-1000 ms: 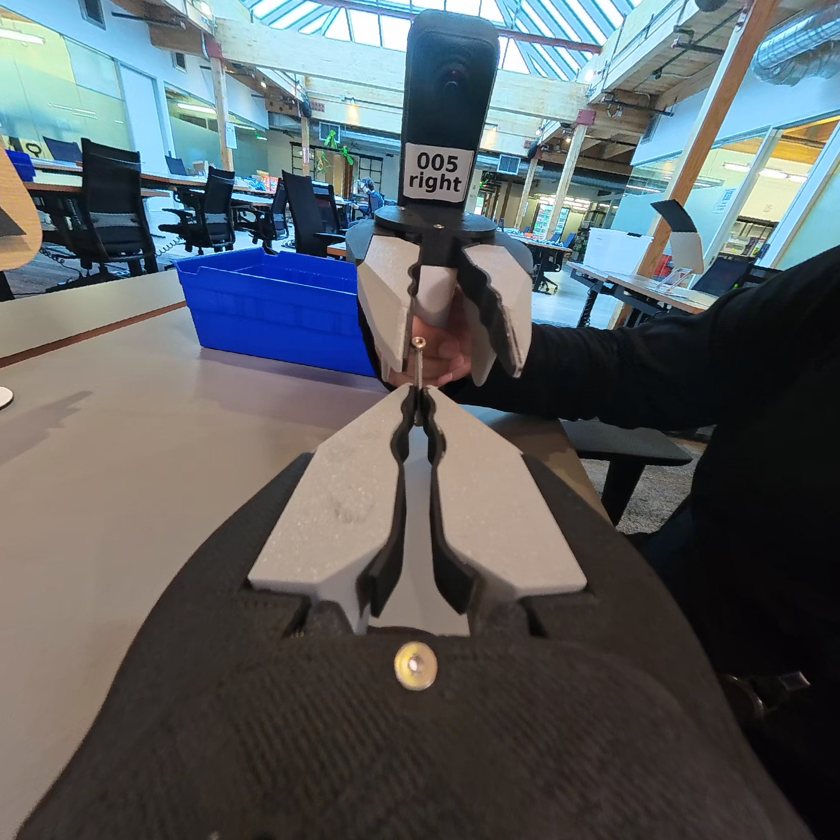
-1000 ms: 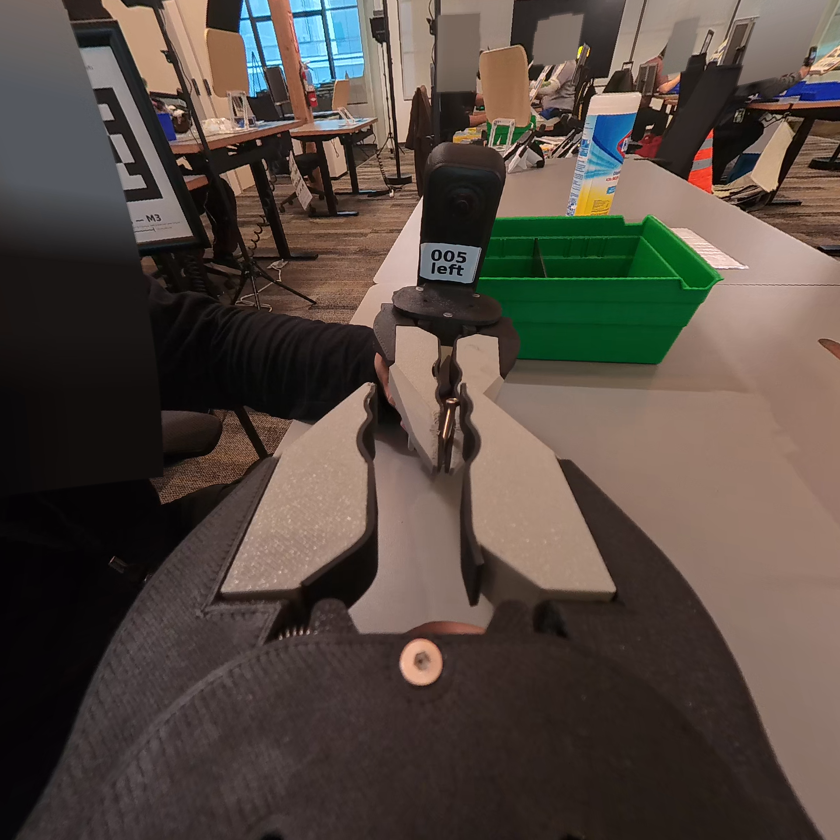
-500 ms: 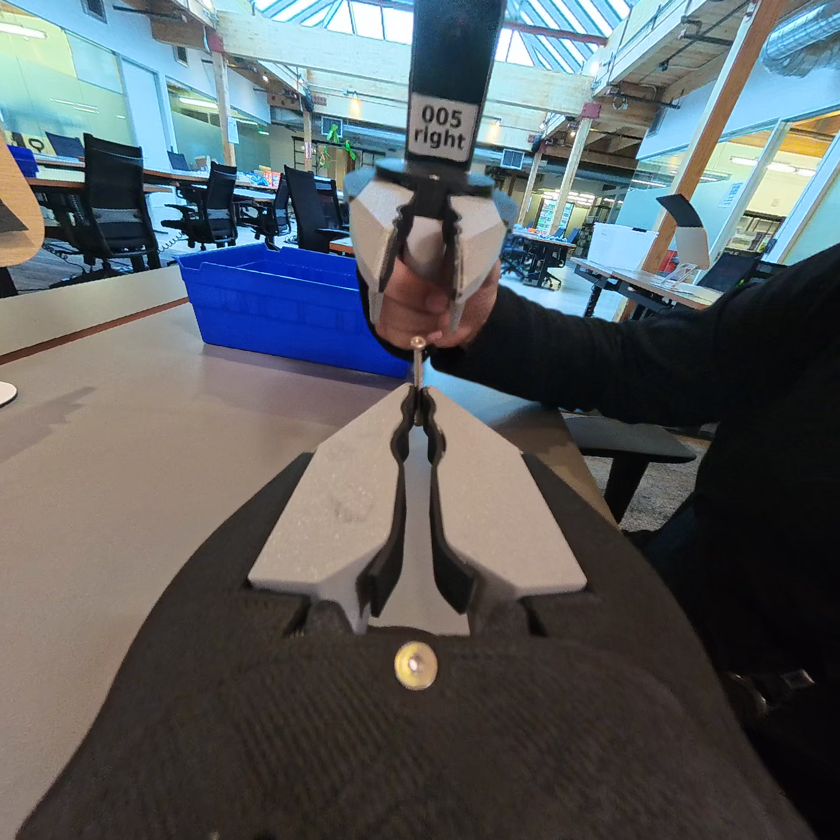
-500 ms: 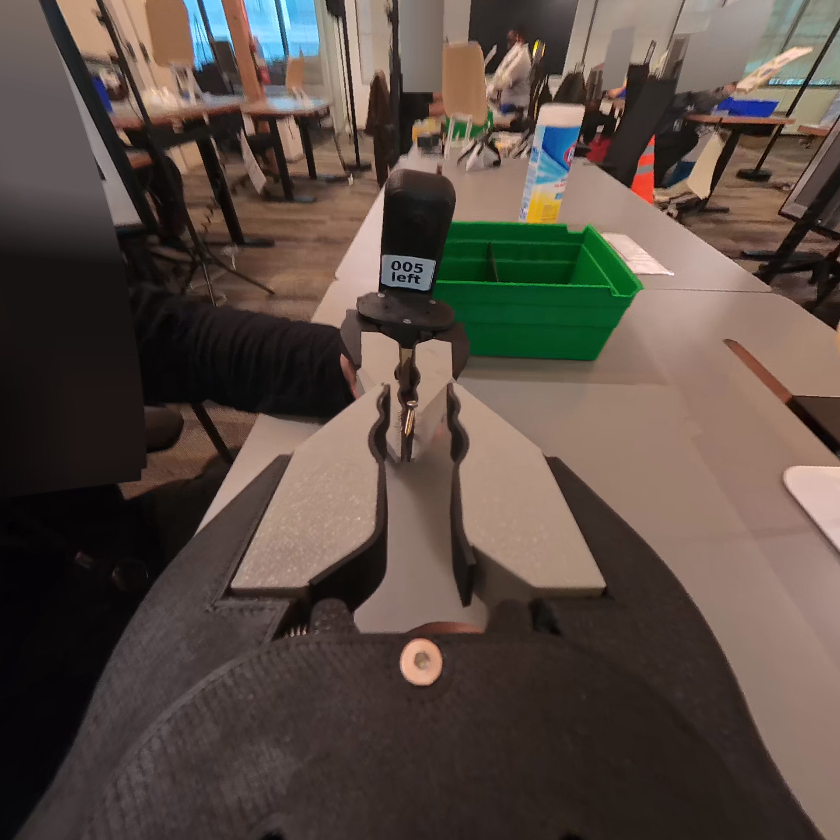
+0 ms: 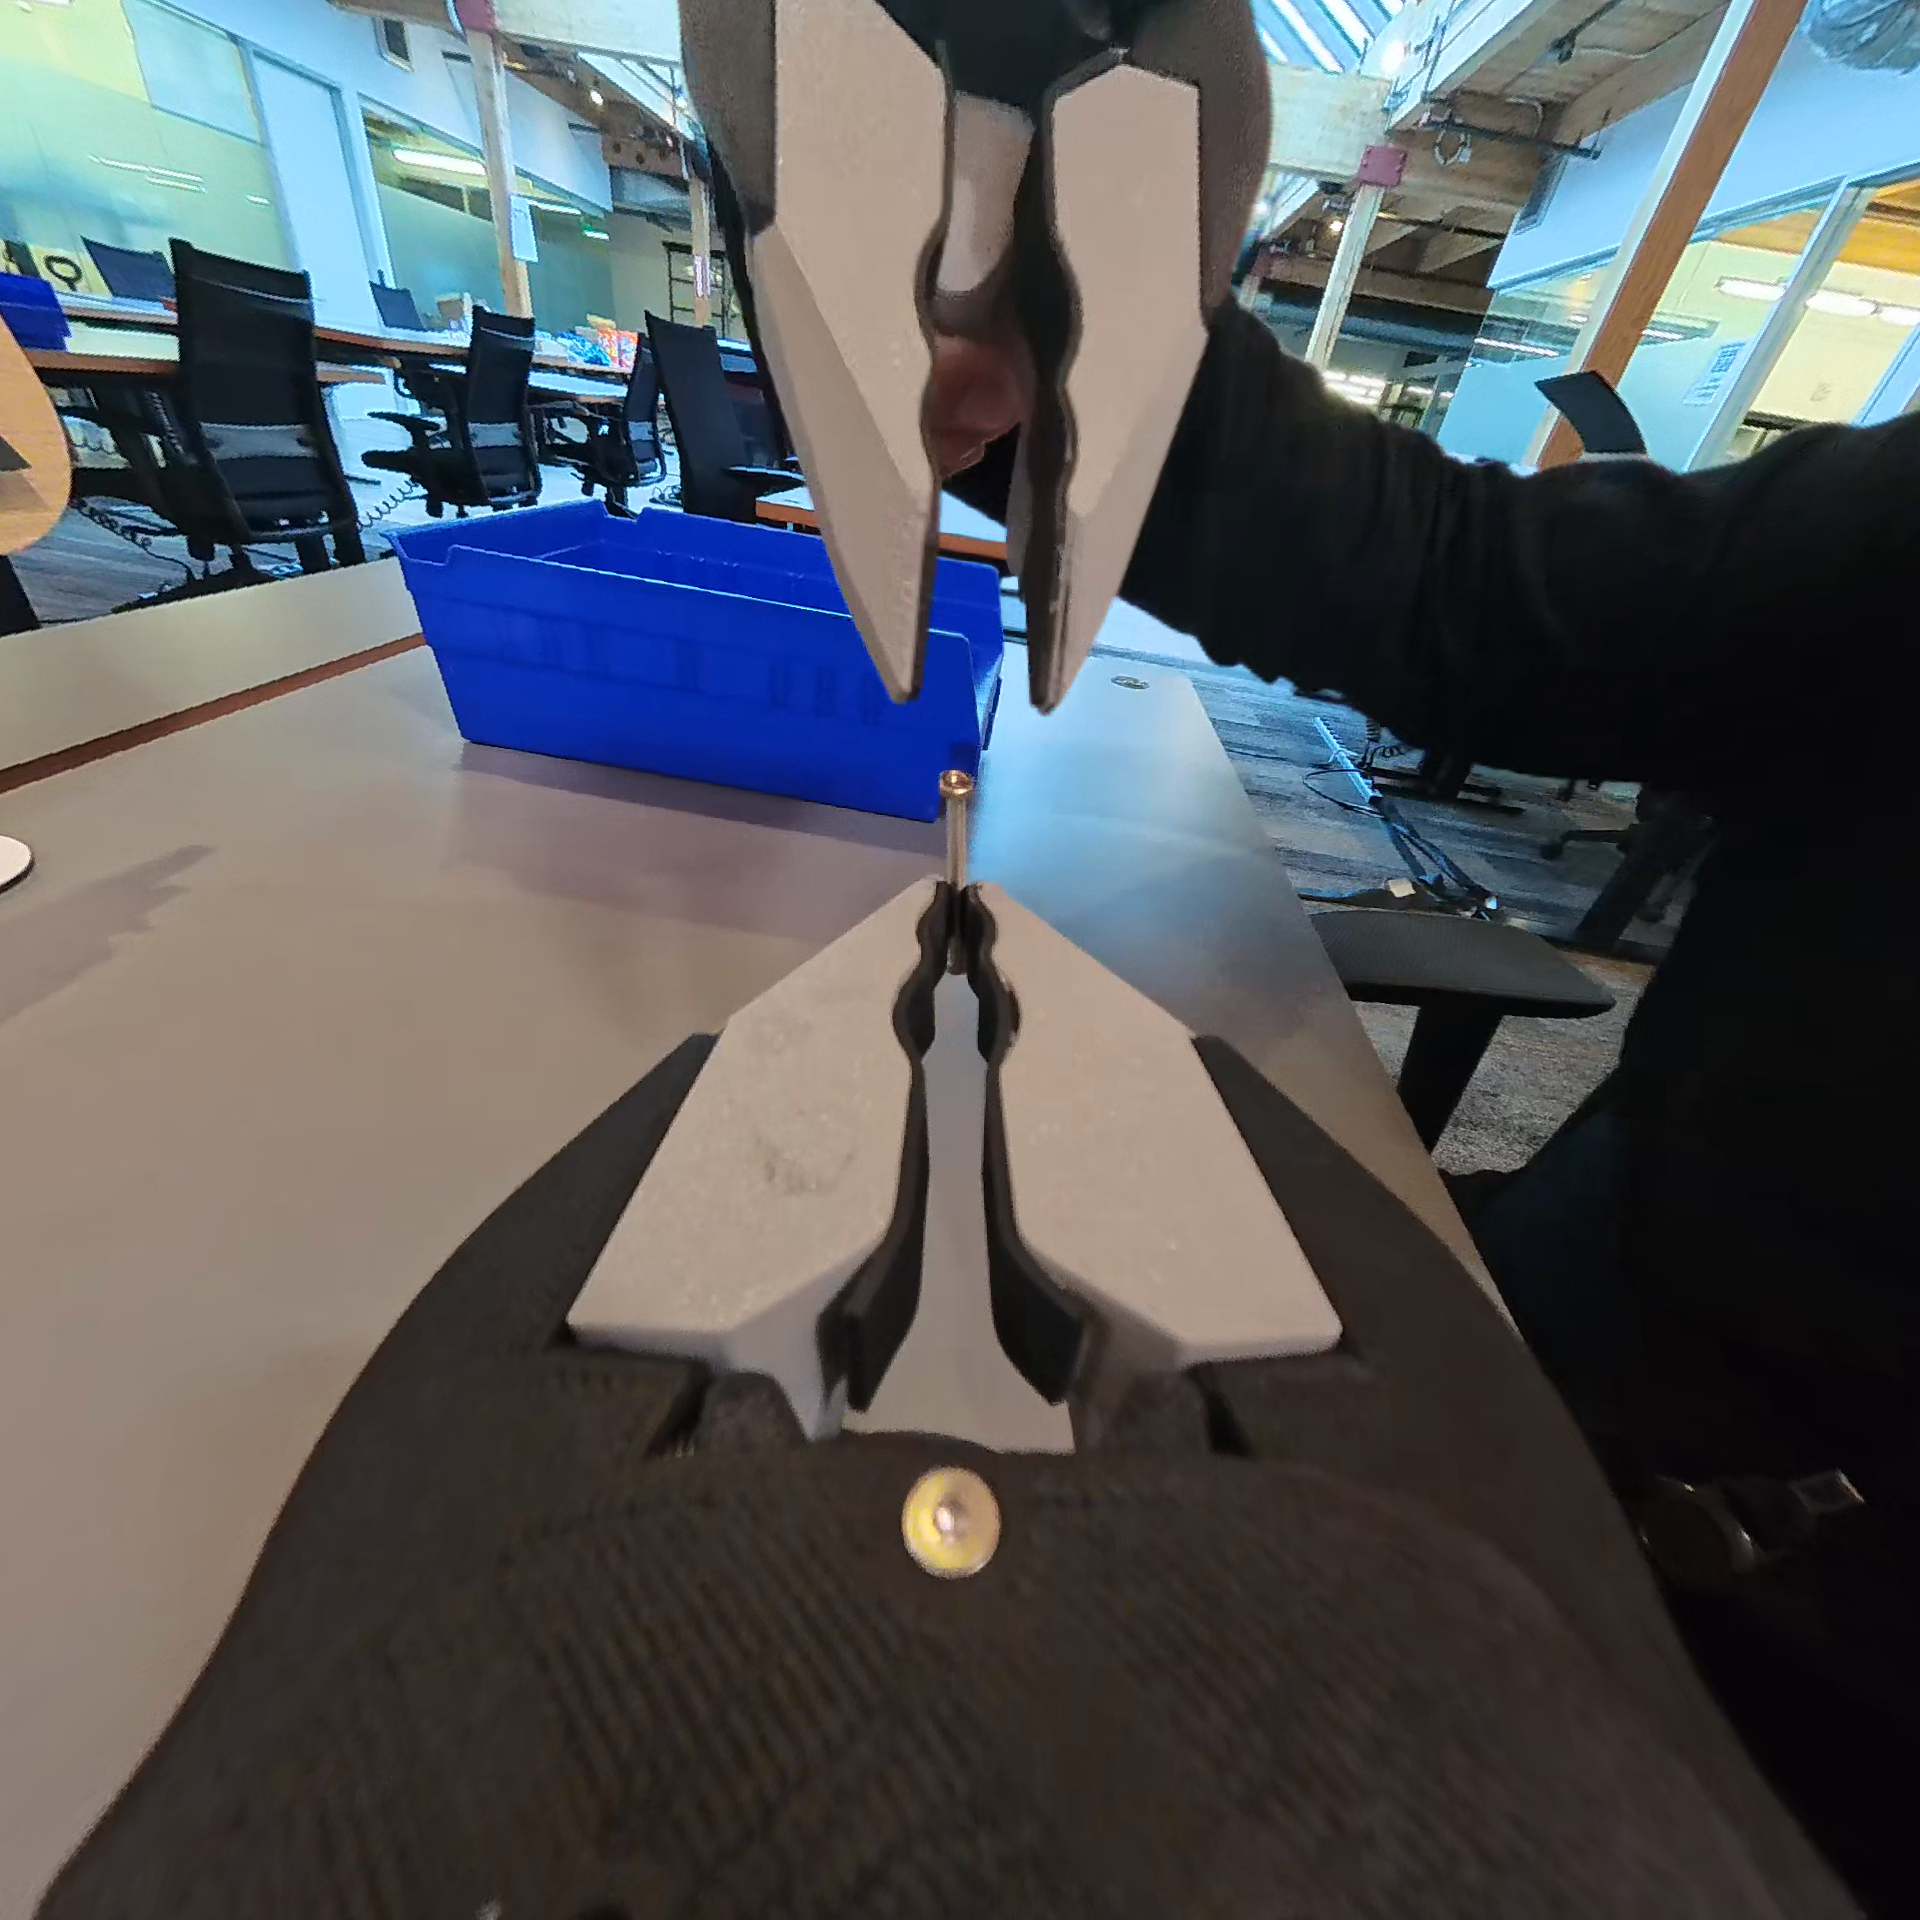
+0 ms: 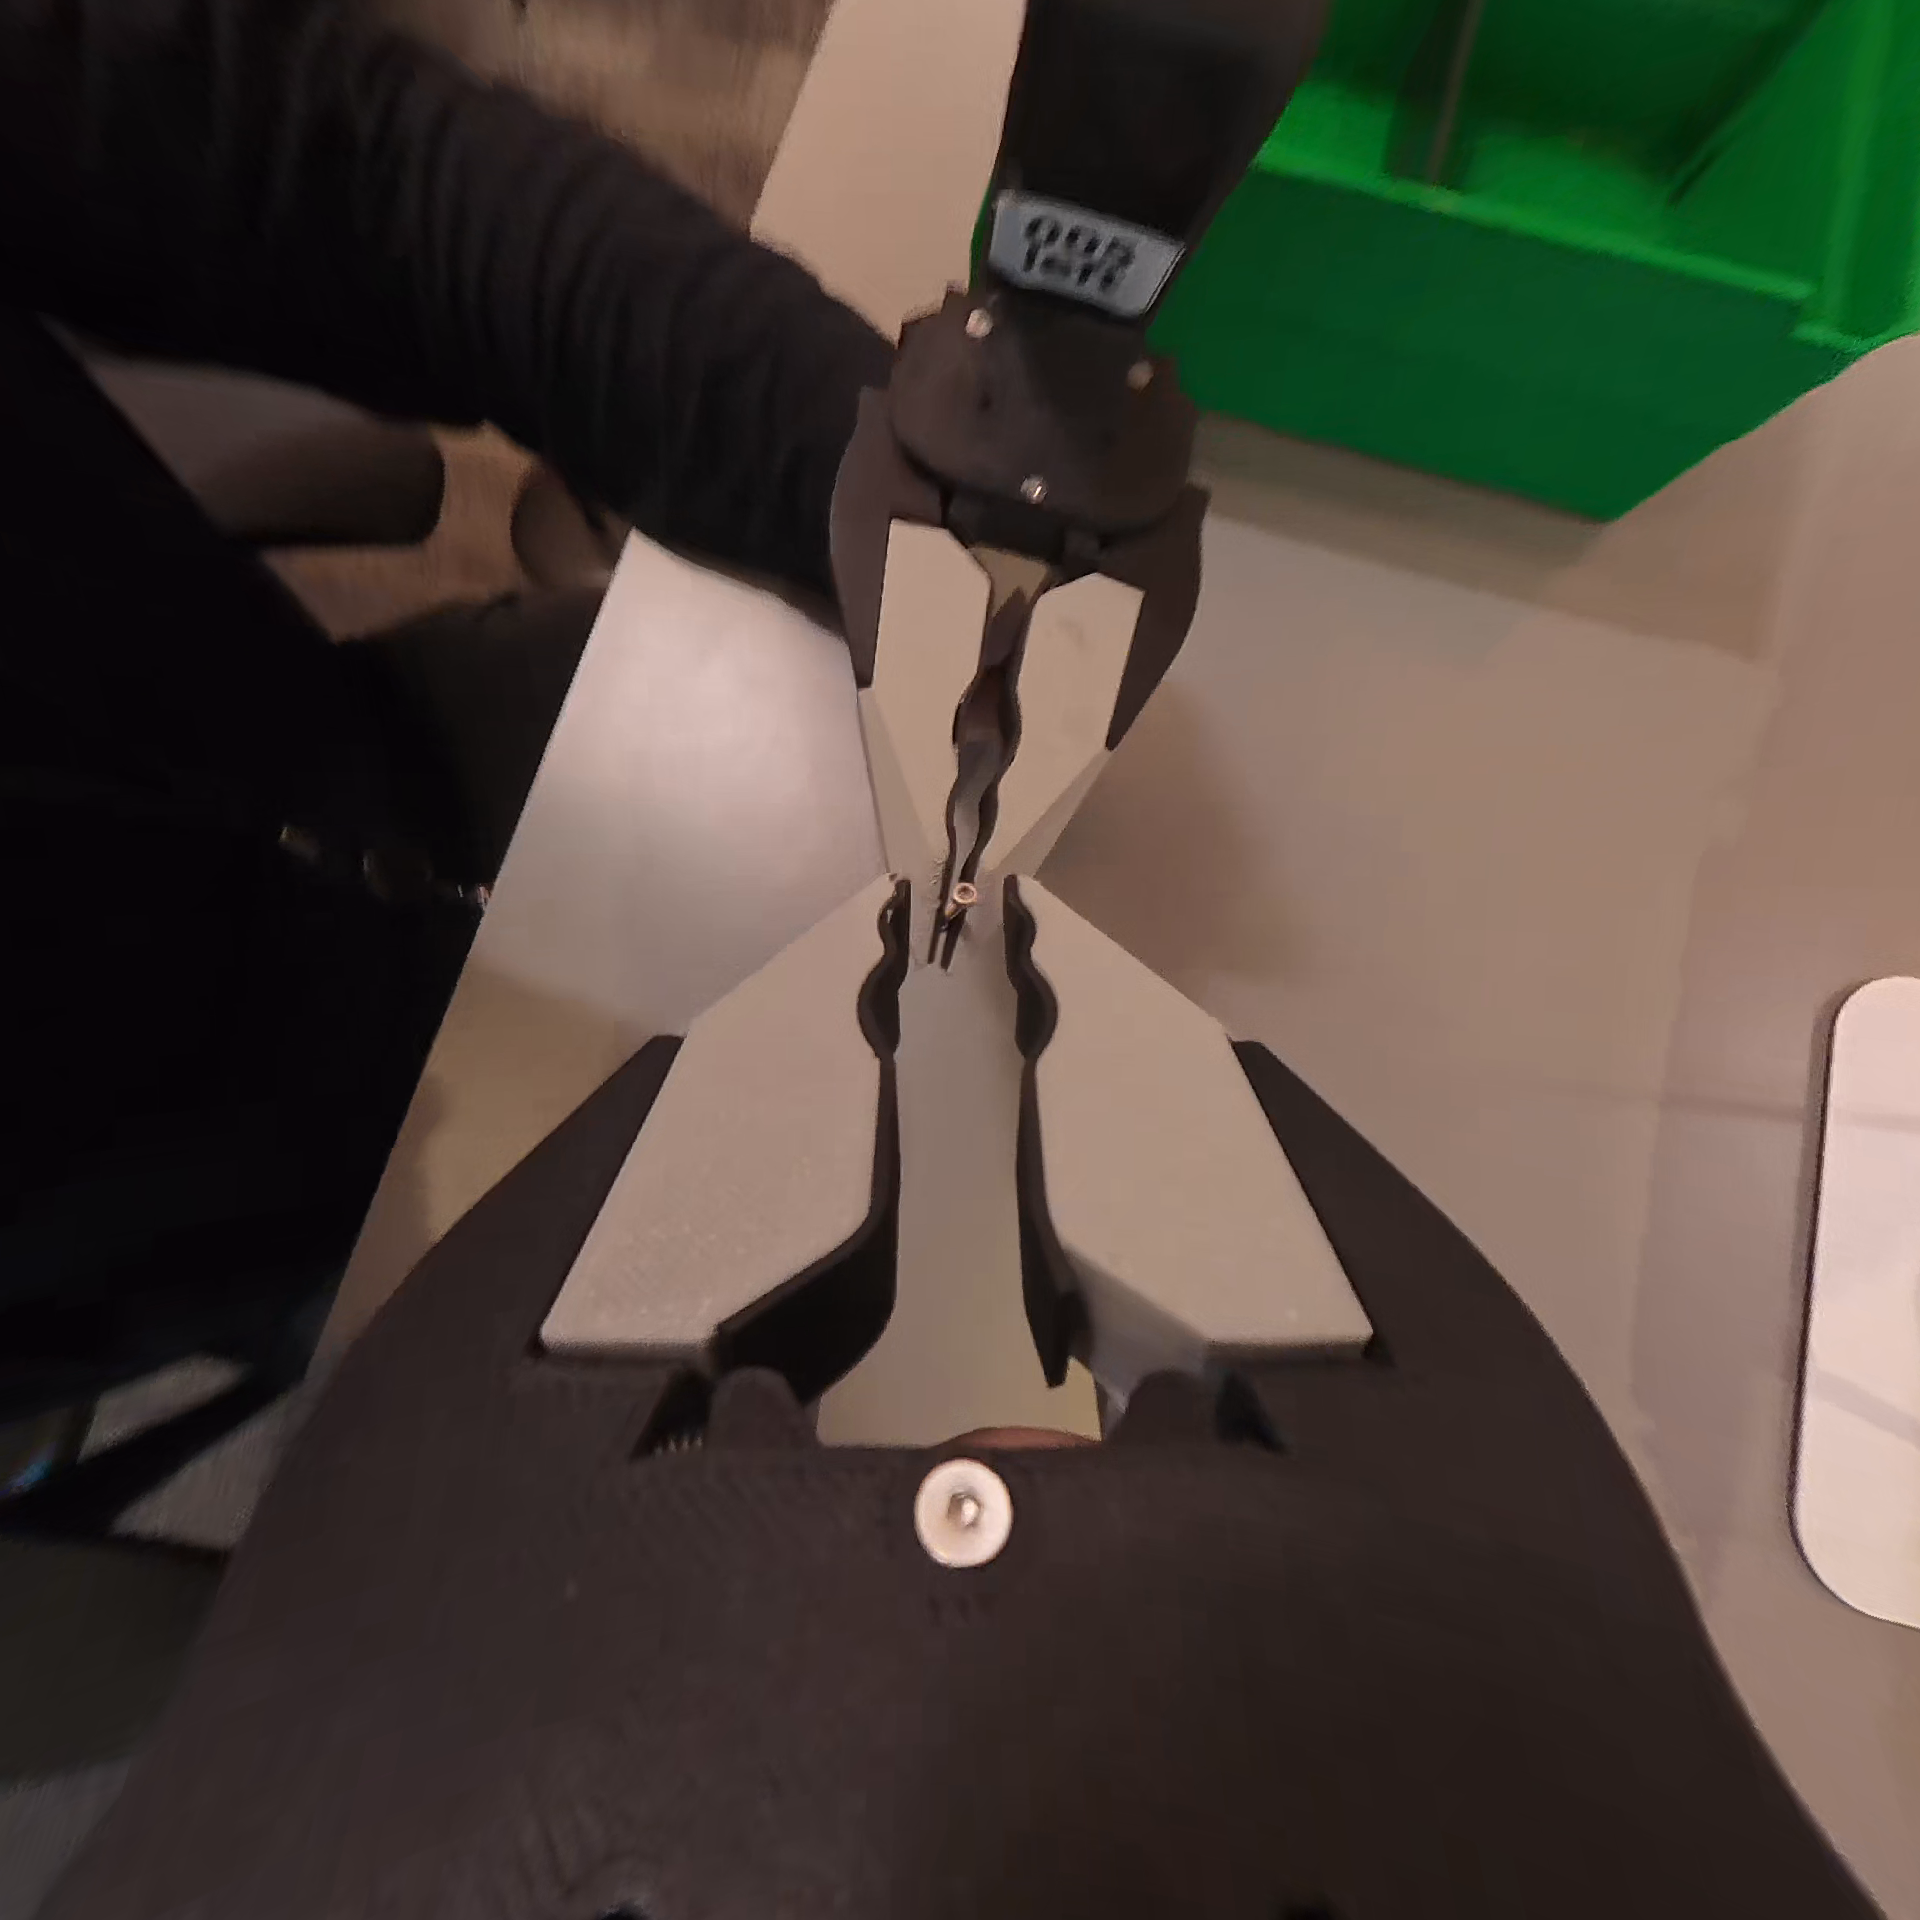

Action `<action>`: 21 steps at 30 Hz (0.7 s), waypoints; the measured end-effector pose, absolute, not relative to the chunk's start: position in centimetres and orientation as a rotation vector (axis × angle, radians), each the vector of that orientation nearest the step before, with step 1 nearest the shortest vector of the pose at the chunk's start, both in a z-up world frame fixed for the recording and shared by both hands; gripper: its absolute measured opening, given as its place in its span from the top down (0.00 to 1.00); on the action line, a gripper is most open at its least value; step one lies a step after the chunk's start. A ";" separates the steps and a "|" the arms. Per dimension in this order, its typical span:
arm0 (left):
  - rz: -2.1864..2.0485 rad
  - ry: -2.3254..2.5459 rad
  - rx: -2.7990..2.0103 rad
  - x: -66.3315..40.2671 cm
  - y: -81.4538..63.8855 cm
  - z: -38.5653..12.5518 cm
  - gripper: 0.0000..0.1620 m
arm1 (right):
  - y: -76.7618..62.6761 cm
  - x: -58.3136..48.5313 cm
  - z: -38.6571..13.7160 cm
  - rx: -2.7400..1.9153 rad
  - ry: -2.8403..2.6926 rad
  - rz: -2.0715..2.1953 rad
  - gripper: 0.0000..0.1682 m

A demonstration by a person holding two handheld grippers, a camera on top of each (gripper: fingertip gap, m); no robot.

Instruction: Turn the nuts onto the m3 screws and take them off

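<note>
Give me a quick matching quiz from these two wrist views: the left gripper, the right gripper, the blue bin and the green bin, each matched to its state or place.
Things:
1. left gripper
2. right gripper
3. blue bin
4. green bin

States or places:
A. on the table behind the left gripper, right wrist view
B. jaws shut on the screw
C. jaws apart, poised above the screw's head
D. on the table beyond the screw, left wrist view

Pairs: 1-B, 2-C, 3-D, 4-A
</note>
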State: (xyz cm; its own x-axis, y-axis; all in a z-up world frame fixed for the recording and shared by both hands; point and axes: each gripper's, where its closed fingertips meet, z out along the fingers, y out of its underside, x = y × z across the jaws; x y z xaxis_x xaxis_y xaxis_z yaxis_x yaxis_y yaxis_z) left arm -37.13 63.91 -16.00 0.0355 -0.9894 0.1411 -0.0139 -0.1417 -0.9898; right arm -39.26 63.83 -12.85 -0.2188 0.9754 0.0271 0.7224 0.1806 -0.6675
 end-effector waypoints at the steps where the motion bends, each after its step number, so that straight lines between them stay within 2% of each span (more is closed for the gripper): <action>1: -1.279 1.126 -1.342 -37.1 63.9 -16.0 1.00 | 63.8 -39.2 -13.1 -1.599 -2.036 0.720 0.91; 21: -1.283 1.135 -1.333 -37.1 63.6 -15.9 1.00 | 63.9 -39.5 -13.9 -1.628 -2.115 0.649 0.94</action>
State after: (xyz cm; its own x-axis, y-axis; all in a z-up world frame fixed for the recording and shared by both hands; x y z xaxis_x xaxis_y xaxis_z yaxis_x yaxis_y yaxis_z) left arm -37.13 63.65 -15.88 0.0256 -0.9903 0.1366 -0.0143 -0.1370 -0.9905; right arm -39.47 63.92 -13.89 -0.2472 0.9686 0.0272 0.7867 0.2170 -0.5779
